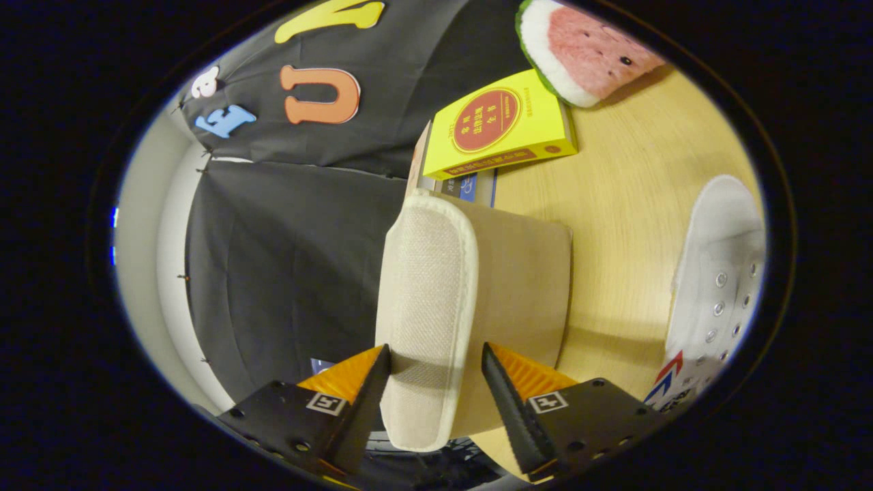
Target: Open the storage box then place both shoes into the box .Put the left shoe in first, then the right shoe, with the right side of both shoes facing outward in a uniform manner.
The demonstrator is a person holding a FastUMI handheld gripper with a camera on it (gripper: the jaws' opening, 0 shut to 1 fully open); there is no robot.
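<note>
progress: early, judging by the layout; the storage box lid [426, 320] is between the fingers, so this looks like the opening step
box: beige fabric storage box [525, 286] on the wooden table [634, 204], just ahead of the gripper; the lid's padded woven edge runs forward from the fingers
lid state: appears lifted or swung, can't tell how far open; the box interior isn't visible
shoes: one white lace-up shoe [719, 286] on the table beside the box, apart from it, not in the box; can't tell if it's left or right
left to do: finish opening, then left shoe in, then right shoe, right sides facing out
gripper: gripper [436, 372] brackets the lid edge, one finger on each side, seemingly pressed against the fabric; reads as clenched on the lid
pose: view is rolled about a quarter turn, so the hand holds the tool on its side, fingers pointing along the lid
clutter: yellow book [501, 126] on a stack beyond the box, watermelon-slice plush [586, 51] farther back
</note>
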